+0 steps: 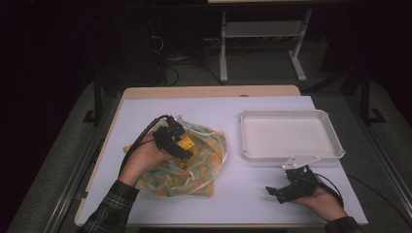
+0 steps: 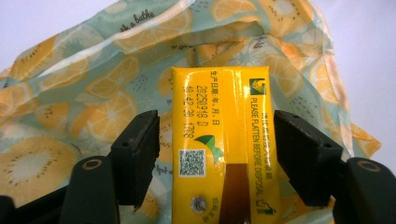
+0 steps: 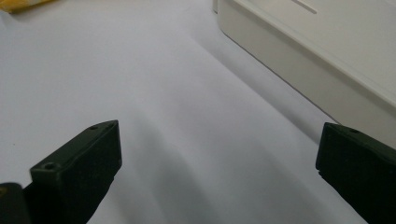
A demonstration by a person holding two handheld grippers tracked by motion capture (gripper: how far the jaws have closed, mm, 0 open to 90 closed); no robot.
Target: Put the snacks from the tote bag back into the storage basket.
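1. Left gripper (image 1: 187,145): jaws straddled a yellow carton (image 2: 224,144), narrow gaps either side; not yet clamped. Carton lay on the fruit-print bag (image 1: 194,165).
2. Right gripper (image 1: 272,191): spread wide, nothing between, over the table (image 1: 243,194) near the white tray (image 1: 335,141).

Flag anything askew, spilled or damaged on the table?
Nothing spilled or visibly damaged. The fruit-print bag lies crumpled and bunched, not flat, with a yellow carton lying on top of it between the left hand-held gripper's open jaws. The white tray sits empty and square to the table.
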